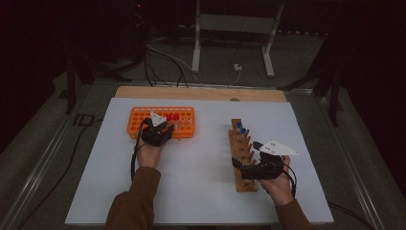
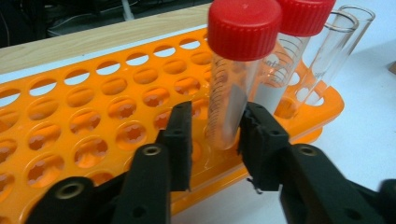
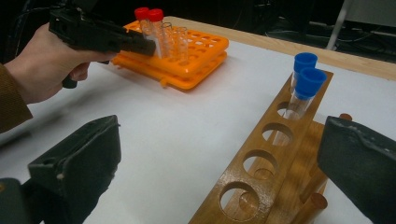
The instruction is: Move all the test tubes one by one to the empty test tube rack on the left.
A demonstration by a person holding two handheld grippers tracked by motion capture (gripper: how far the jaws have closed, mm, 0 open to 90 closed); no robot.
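An orange tube rack sits at the table's back left. In it stand two red-capped tubes and some uncapped clear tubes. My left gripper is open at the rack's near edge, its jaws on either side of the nearer red-capped tube; the right jaw is close against it and the left jaw stands off. At centre right lies a wooden tube rack with two blue-capped tubes at its far end. My right gripper is wide open and holds nothing, beside the wooden rack's near end.
A white sheet covers the table, with a wooden board edge at the back. Cables and a metal stand are on the floor beyond. The person's left hand shows in the right gripper view.
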